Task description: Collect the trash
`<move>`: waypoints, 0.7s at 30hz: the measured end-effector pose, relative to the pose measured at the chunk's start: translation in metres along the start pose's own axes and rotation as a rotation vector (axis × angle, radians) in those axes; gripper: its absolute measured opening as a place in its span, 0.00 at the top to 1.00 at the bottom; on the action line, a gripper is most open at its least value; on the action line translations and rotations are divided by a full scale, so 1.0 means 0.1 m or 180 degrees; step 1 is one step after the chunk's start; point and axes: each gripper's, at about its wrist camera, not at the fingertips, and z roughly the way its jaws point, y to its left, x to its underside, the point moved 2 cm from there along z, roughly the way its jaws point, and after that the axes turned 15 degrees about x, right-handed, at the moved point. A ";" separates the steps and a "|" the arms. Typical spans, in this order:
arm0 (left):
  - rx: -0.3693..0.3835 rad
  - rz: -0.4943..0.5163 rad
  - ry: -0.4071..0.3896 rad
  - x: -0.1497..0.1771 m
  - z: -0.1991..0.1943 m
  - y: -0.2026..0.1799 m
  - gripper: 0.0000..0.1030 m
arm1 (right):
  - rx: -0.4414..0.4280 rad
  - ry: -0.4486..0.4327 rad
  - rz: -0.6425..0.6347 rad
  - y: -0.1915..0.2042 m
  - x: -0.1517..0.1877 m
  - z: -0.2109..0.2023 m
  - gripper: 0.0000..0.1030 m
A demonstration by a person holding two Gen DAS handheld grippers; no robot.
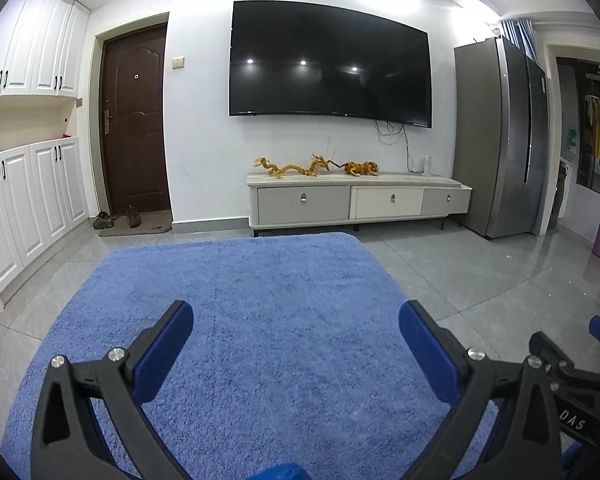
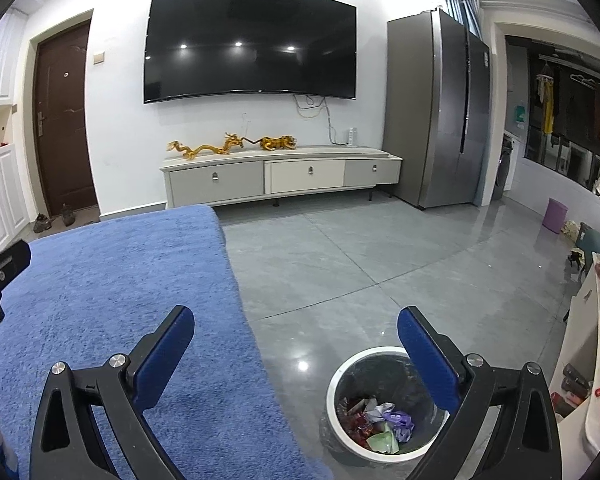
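Fluffy blue rug (image 1: 236, 320); round white bin (image 2: 340, 436) holds crumpled wrappers (image 2: 380, 424).

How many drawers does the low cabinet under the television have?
3, side by side in the cabinet: left drawer, middle drawer, right drawer. None seems hidden.

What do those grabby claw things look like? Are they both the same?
Yes, they match. The left gripper and the right gripper each have two black plastic arms with triangle-shaped holes, shiny silver bolts at the joints, and flat blue fingers at the tips. White letters mark the right one's side.
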 end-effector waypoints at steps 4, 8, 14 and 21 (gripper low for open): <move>0.0002 0.0020 0.0018 0.02 0.04 -0.03 0.00 | 0.0056 -0.0029 0.0030 -0.06 -0.01 0.00 0.00; 0.0005 0.0051 0.0015 0.02 0.05 -0.05 0.00 | 0.0084 -0.0058 0.0035 -0.08 -0.02 -0.01 0.00; 0.0041 0.0073 0.0020 0.05 0.04 -0.07 0.00 | 0.0092 -0.0053 0.0037 -0.10 -0.02 -0.01 0.00; 0.0118 0.0100 0.0052 0.08 0.02 -0.11 0.00 | 0.0091 -0.0063 0.0041 -0.13 -0.01 -0.02 0.00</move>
